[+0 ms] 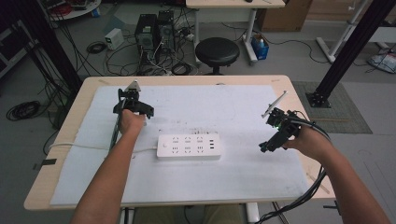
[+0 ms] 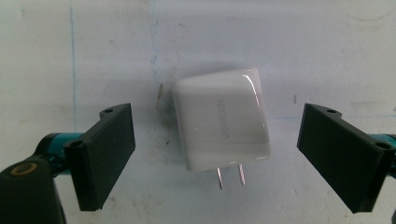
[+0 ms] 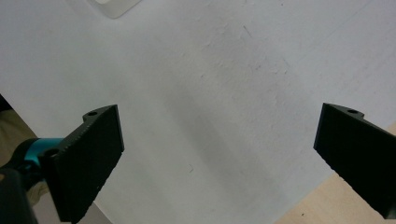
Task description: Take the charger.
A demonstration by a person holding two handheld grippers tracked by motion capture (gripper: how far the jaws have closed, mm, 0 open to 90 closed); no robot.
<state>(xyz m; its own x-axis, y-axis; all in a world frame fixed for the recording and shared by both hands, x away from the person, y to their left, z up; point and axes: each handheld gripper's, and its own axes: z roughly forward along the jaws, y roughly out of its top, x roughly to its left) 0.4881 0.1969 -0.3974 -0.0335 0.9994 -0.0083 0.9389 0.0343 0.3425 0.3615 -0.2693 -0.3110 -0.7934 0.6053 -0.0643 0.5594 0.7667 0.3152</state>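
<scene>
Step in hand is judged to be the pick-up of the charger. It is seen lying flat on the white mat at centre of the left gripper view, prongs toward the bottom edge, between the spread jaws of the left claw, untouched. Next, closing on its sides is called for. The right claw is held spread over bare mat, right of the power strip. In the high view the charger is hidden by the left hand.

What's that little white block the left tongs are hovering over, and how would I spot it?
Start at the white mat on the table. Between the open left tongs lies a charger plug: a glossy white cube with two metal prongs, much smaller than the long power strip nearby.
</scene>
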